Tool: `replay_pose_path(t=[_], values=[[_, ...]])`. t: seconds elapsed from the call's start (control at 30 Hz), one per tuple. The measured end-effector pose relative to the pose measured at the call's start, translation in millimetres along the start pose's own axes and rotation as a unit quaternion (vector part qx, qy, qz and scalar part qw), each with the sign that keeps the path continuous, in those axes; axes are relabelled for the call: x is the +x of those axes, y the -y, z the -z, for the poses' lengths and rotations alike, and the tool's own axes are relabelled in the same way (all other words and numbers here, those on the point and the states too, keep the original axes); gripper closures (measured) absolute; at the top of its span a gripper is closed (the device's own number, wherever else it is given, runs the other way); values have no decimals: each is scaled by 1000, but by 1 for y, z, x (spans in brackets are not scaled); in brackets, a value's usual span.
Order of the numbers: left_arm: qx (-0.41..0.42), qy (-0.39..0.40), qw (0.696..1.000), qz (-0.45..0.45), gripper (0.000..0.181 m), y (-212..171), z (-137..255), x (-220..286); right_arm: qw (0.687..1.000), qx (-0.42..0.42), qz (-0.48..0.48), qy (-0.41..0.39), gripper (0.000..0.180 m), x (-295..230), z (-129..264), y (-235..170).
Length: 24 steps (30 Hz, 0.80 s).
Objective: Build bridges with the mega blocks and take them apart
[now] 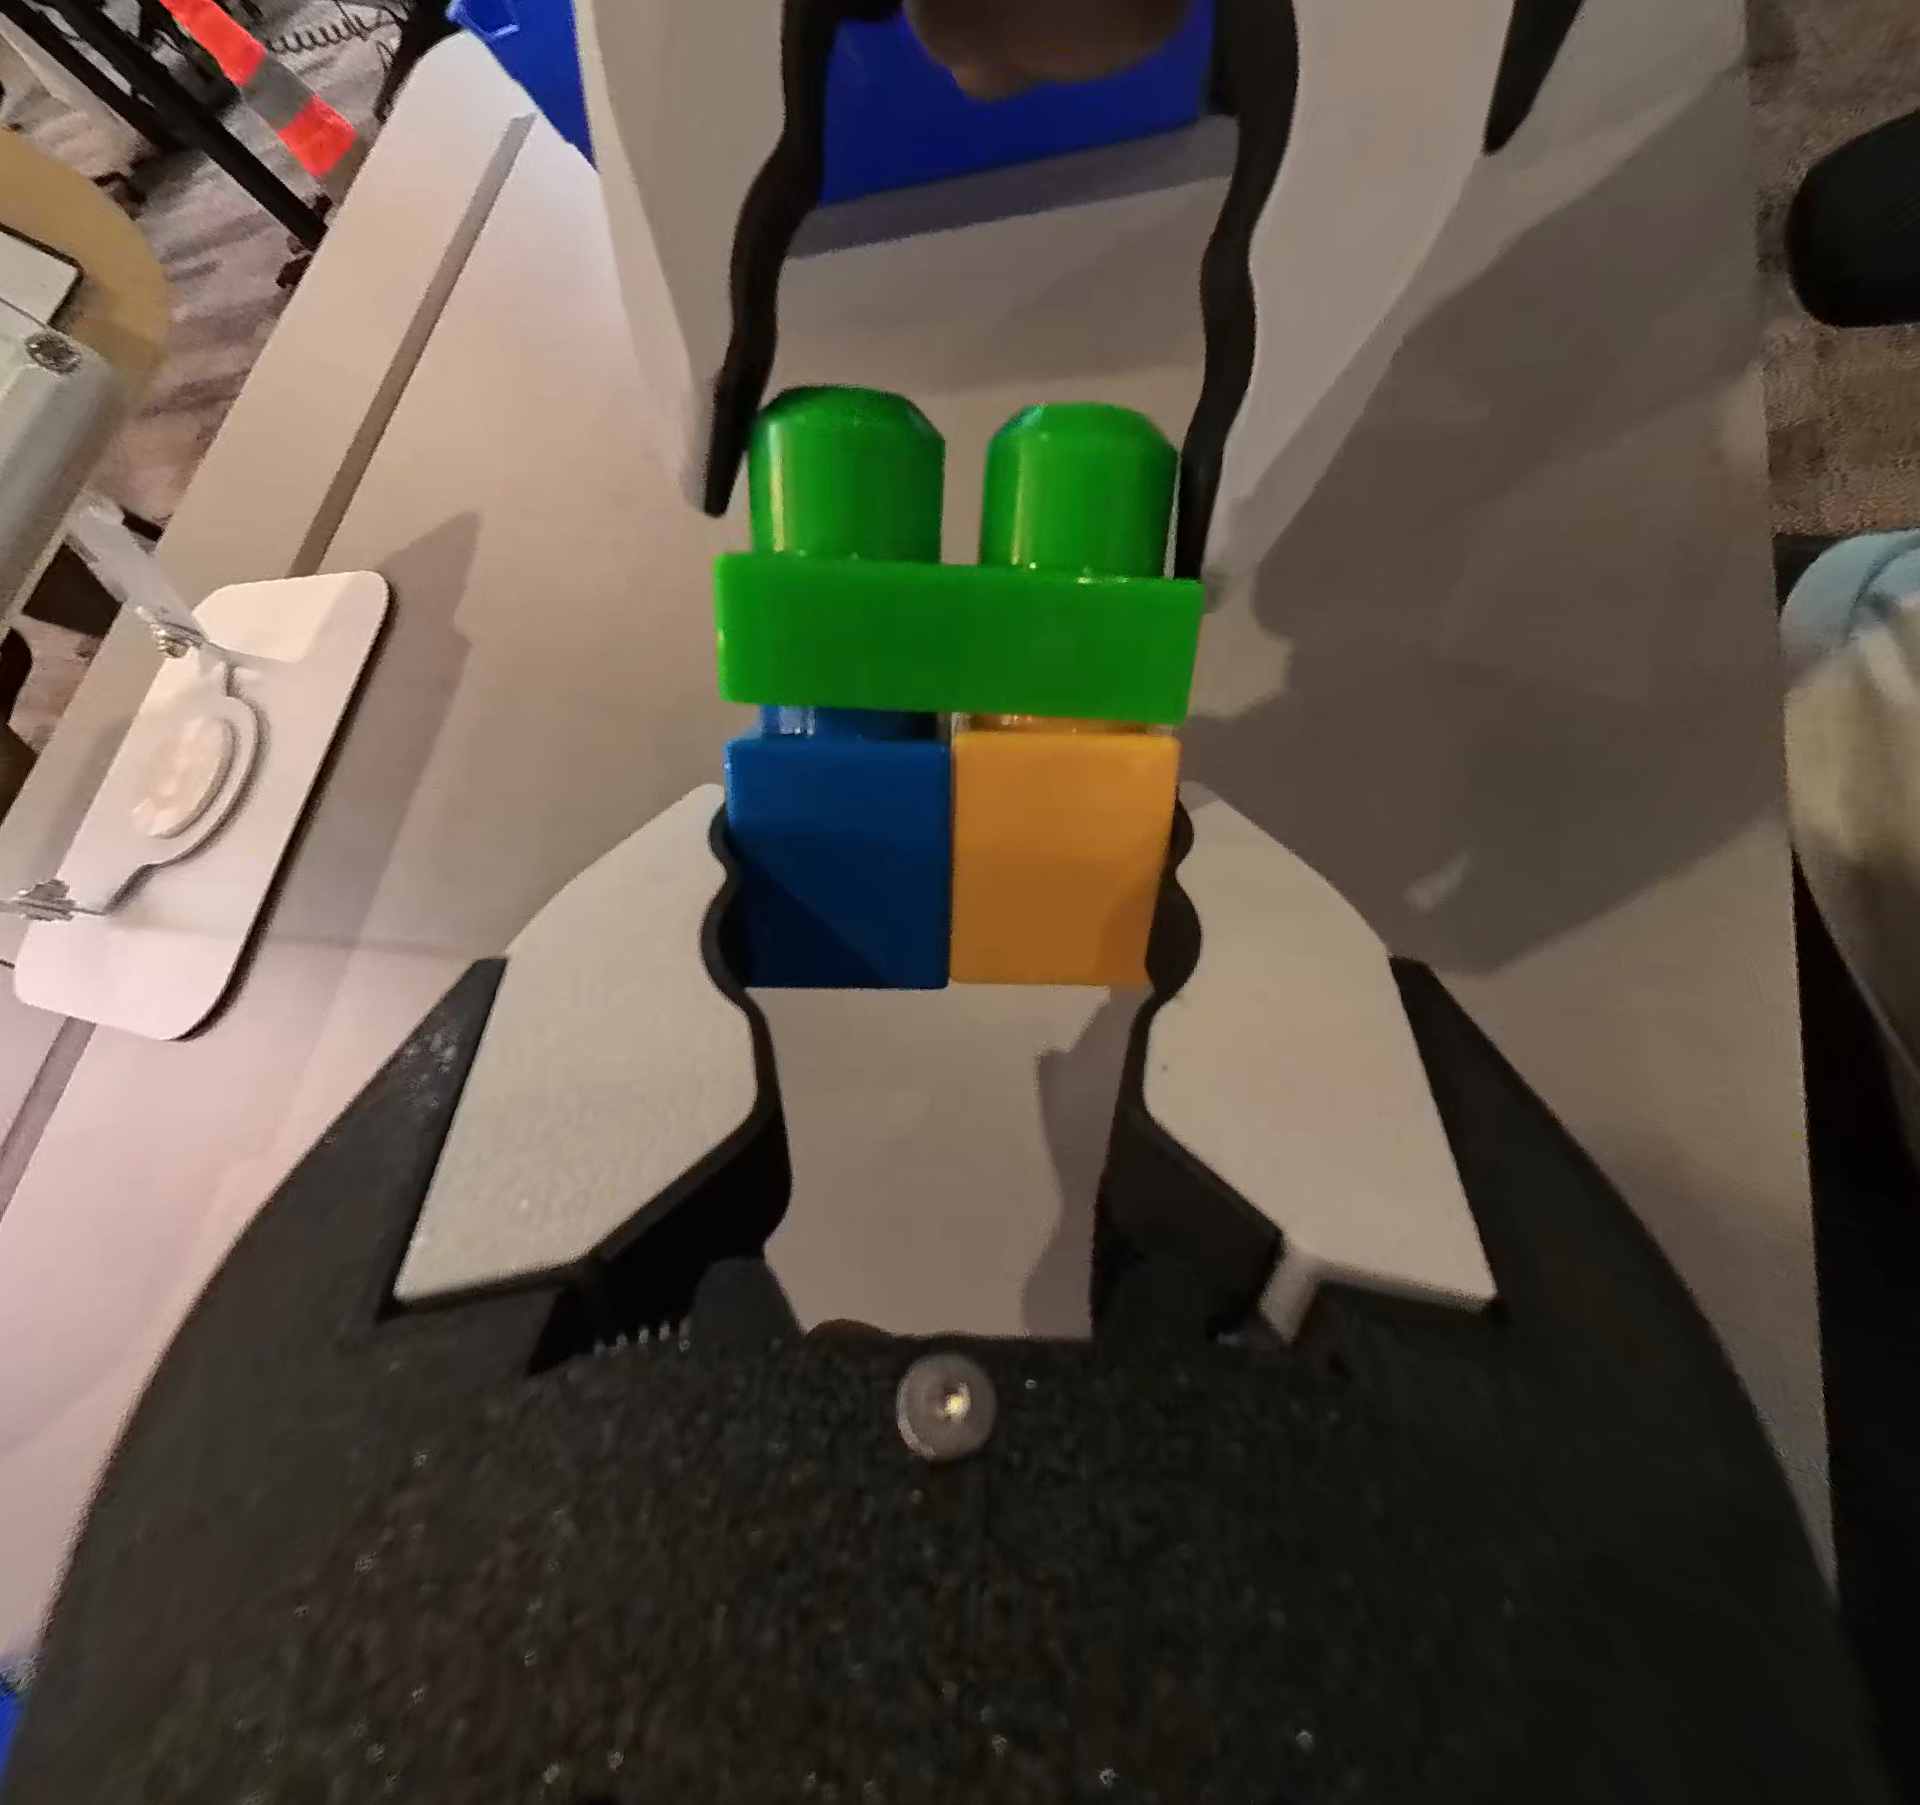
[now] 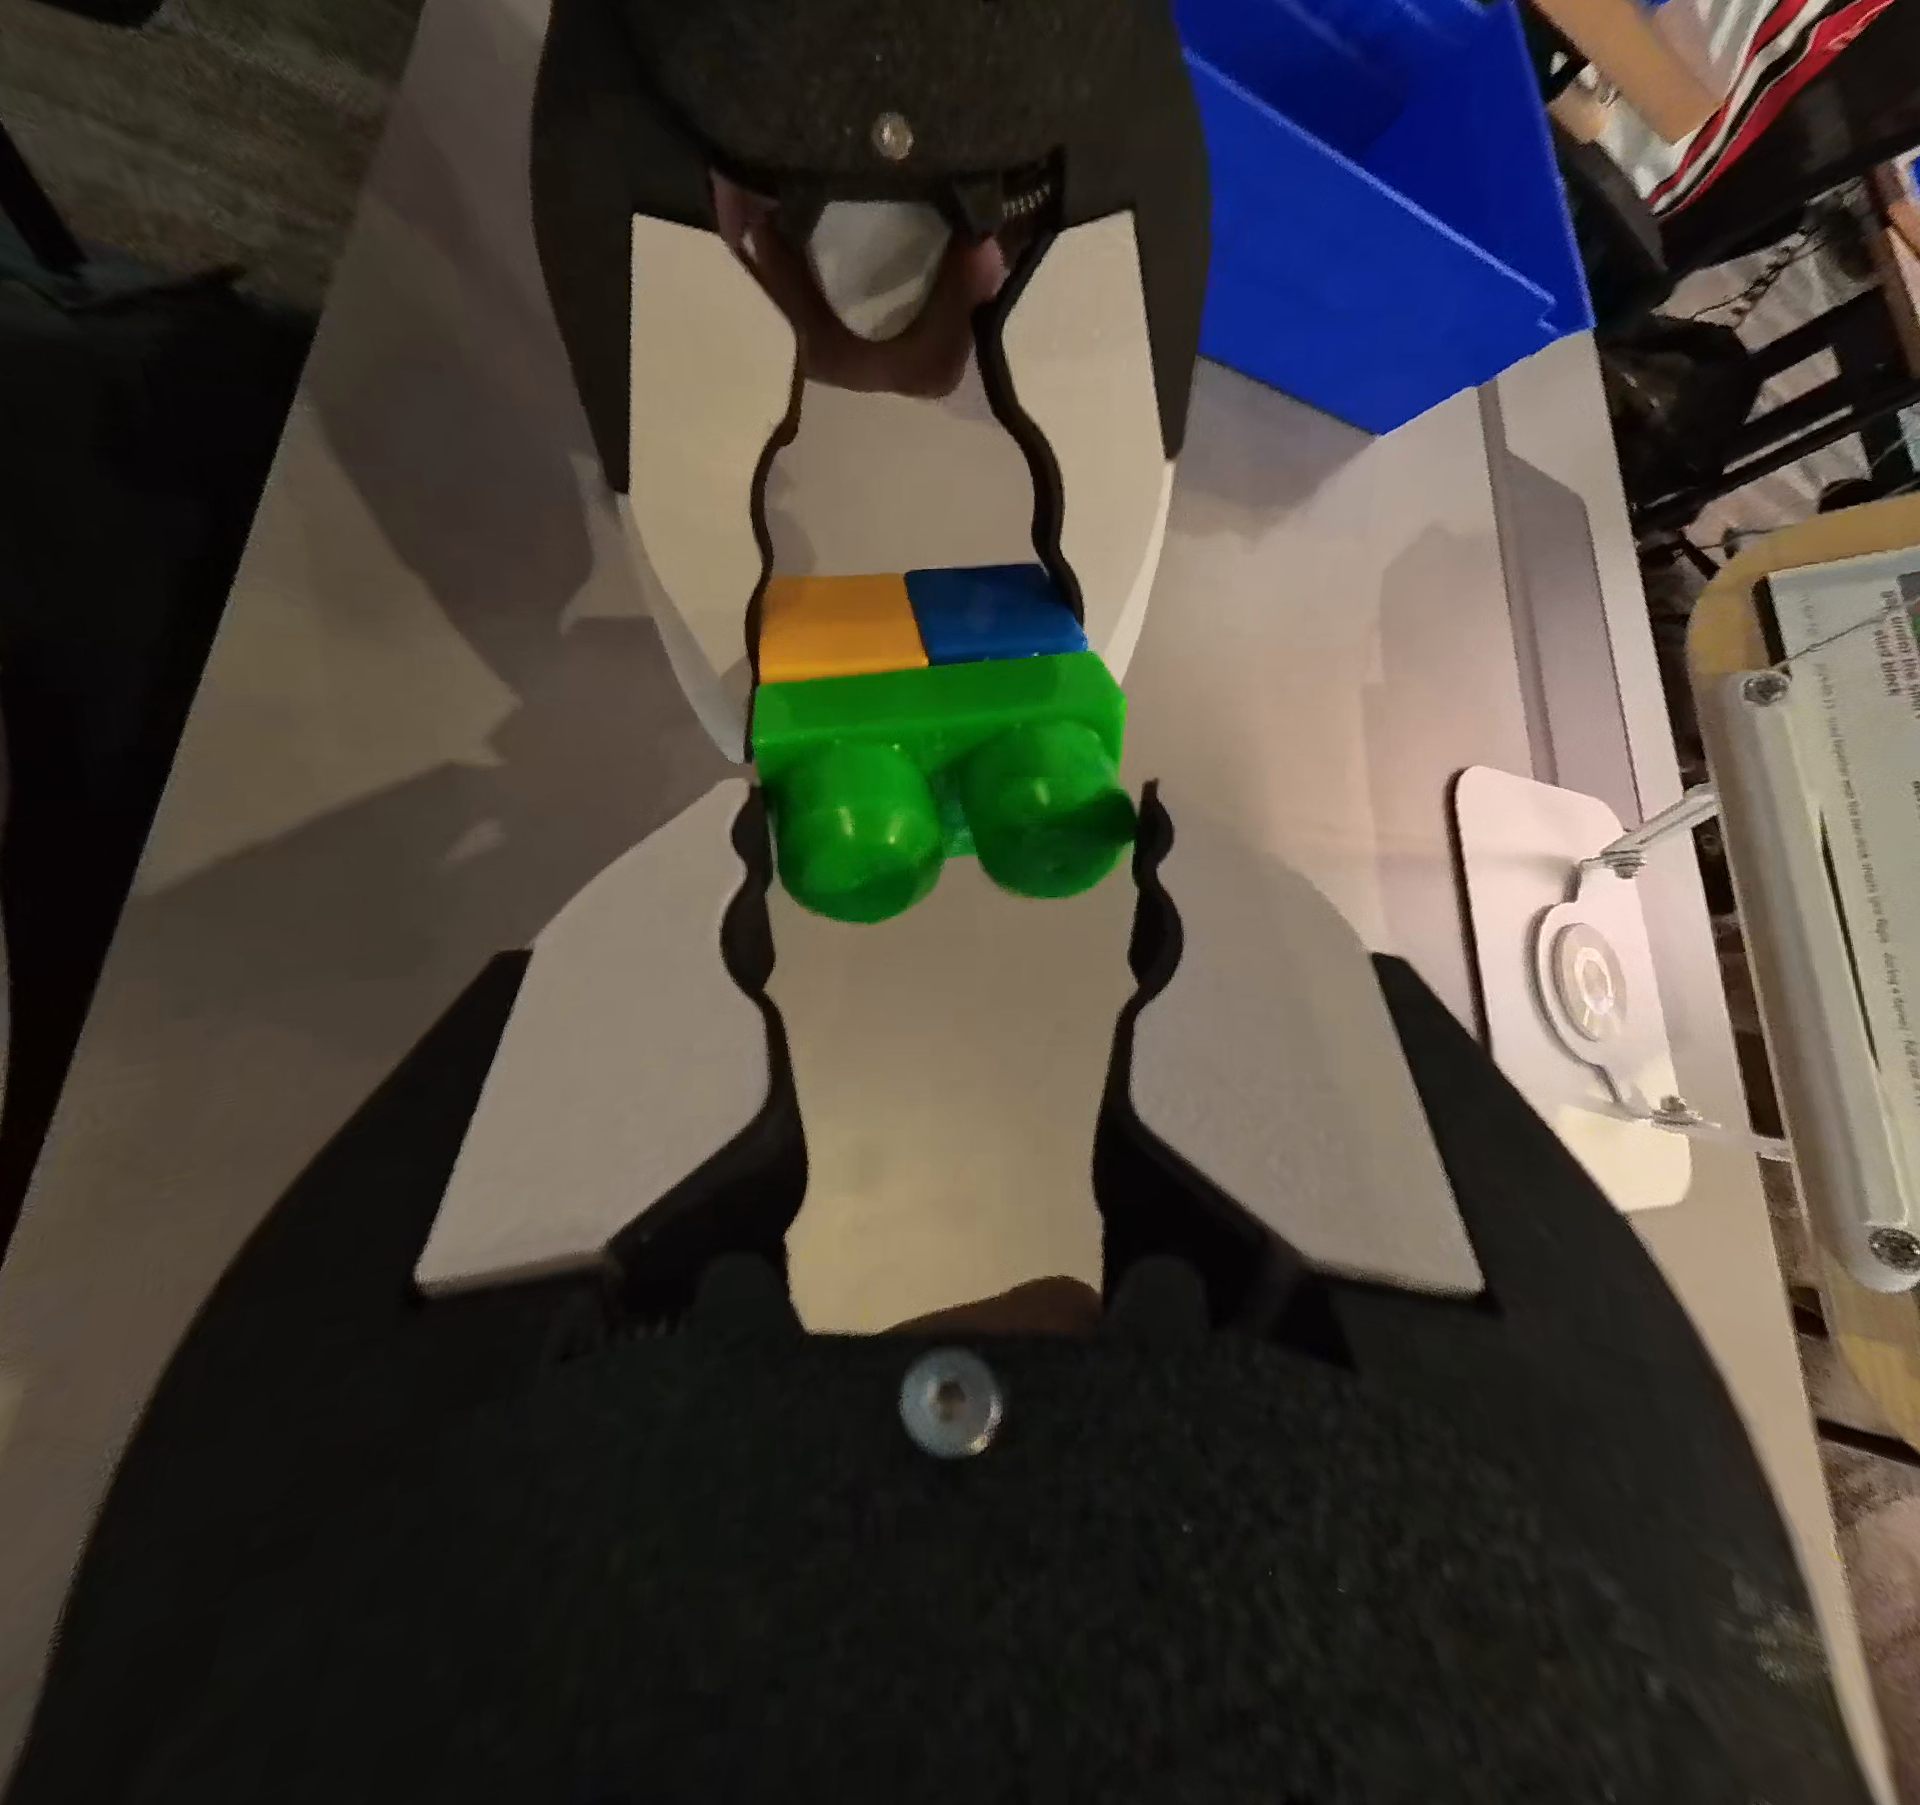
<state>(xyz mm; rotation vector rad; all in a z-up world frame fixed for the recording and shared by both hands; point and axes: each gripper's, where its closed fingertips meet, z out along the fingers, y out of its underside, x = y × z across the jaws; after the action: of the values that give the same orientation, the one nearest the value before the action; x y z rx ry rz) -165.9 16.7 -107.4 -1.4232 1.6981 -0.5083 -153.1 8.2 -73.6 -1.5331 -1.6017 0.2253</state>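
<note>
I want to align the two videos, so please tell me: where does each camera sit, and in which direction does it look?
Left wrist view: sits on the left gripper, looks along its fingers at the blue block and yellow block they clamp; right gripper faces it.
Right wrist view: sits on the right gripper, looks at the green block; left gripper opposite.
Shared: the same blocks, white table, blue bin, seen from opposite sides.

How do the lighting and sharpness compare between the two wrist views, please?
Left wrist view: green block crisp, hard shadows on the table, edges blurred and bowed by the wide lens. Right wrist view: dimmer, green studs glossy with small highlights, blue bin and right margin smeared.
</note>
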Motion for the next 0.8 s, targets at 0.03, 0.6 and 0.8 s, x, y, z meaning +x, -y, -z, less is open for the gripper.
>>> replay_pose_path(t=[0.03,0.6,0.8], values=[[3,0,1000,4,107,-1,0,0,1000,10,-7,0,112,1,1,-1],[-96,84,988,-87,107,-9,4,-26,796,205,-557,120,119,12,-20,-2],[-83,92,988,-94,106,0,-4,-29,795,240,-547,106,144,18,-16,-5]])
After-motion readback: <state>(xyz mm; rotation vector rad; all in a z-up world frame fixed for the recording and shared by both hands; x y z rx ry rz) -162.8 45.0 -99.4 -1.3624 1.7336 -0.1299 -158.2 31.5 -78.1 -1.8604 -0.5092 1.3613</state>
